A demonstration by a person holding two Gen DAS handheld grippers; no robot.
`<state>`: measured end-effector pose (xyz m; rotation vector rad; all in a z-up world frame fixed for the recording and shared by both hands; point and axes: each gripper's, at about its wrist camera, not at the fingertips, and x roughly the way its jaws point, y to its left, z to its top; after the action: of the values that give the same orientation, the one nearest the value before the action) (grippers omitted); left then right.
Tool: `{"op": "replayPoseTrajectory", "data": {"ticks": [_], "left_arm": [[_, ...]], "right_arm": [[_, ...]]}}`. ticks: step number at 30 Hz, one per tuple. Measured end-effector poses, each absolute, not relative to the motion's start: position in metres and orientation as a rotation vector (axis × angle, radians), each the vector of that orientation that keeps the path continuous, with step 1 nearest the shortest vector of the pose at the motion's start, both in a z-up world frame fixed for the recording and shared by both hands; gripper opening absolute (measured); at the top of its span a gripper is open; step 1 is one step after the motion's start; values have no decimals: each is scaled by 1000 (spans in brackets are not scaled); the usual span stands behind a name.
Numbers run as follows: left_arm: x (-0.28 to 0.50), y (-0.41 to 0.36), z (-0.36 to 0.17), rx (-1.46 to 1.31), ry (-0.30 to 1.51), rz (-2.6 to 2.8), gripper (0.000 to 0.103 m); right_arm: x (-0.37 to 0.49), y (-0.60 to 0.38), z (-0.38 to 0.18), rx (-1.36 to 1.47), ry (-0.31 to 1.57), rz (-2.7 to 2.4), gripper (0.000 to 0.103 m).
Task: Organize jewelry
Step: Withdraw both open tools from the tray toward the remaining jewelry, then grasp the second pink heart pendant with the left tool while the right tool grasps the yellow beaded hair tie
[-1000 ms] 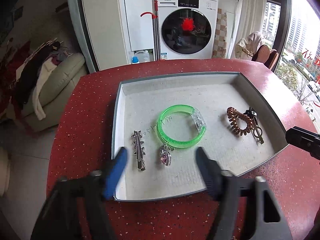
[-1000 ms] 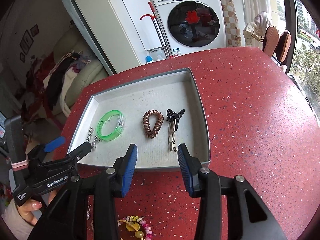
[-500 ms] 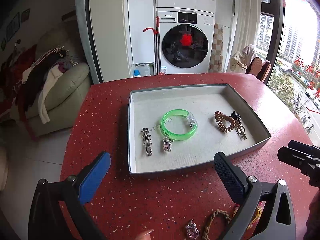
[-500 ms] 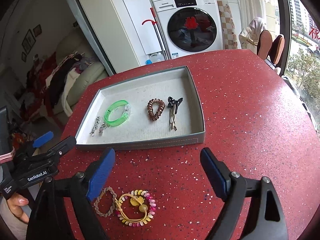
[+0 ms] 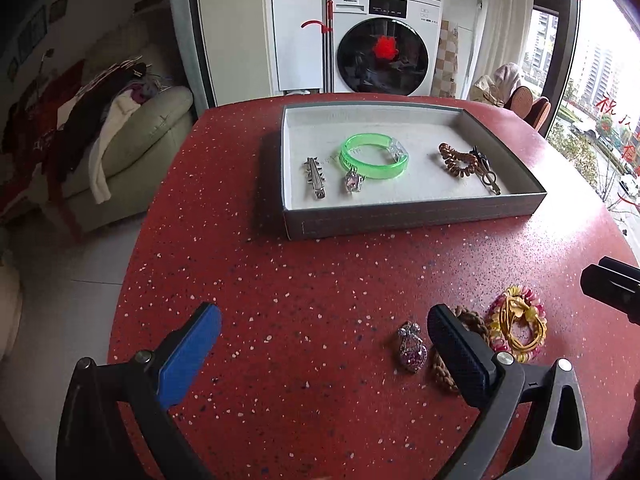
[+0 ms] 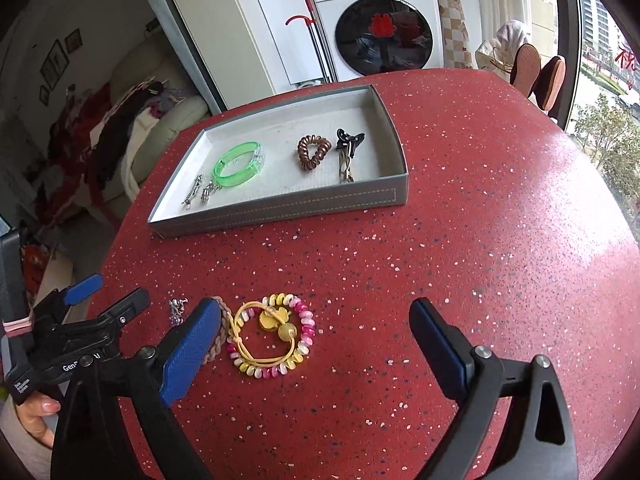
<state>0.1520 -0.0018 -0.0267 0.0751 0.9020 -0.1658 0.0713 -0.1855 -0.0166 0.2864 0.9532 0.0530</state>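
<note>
A grey tray [image 5: 400,220] on the red table holds a green bangle [image 5: 374,156], a silver hair clip [image 5: 314,178], a small pendant [image 5: 354,180], a brown coil tie [image 5: 456,160] and a black clip [image 5: 486,172]. Near the table's front lie a sparkly charm [image 5: 412,346], a braided bracelet [image 6: 220,332] and a pink-yellow beaded bracelet [image 6: 272,336]. My left gripper [image 5: 324,352] is open above the table, the charm just inside its right finger. My right gripper [image 6: 316,344] is open wide over the beaded bracelet and touches nothing.
The red speckled table [image 6: 500,220] stretches bare to the right of the tray [image 6: 280,208]. Beyond it stand a washing machine [image 5: 380,52], a sofa with clothes [image 5: 120,132] at left and a window at right. A hand [image 6: 36,416] holds the left gripper [image 6: 100,312].
Both grippers have drawn back from the tray toward the table's near side and both have opened wide. The loose bracelets and the charm have come into view.
</note>
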Motion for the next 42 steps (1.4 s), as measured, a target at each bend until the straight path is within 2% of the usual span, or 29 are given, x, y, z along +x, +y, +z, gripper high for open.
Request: {"op": "replayPoseTrajectory", "data": {"ticks": [15,18,20,23,38,42], "left_arm": [[144,-3,-44,39,962,-185,103],[146,-7,-47,47,971,-179,103],[148,-8,-50,39,981,-175,103],[152,-9,-52,34,989,-161,103],[159,-13,-53,50,983,-127,103],[160,-17,-57,71,995,-124,103]], "right_arm": [[57,-164,-25,187,962,65,96],[59,-163,-27,186,969,71,88],[61,-161,-28,175,978,76,73],[64,-158,-31,150,993,89,60],[80,-125,-39,-58,992,144,35],[78,-119,-39,-124,983,147,32]]}}
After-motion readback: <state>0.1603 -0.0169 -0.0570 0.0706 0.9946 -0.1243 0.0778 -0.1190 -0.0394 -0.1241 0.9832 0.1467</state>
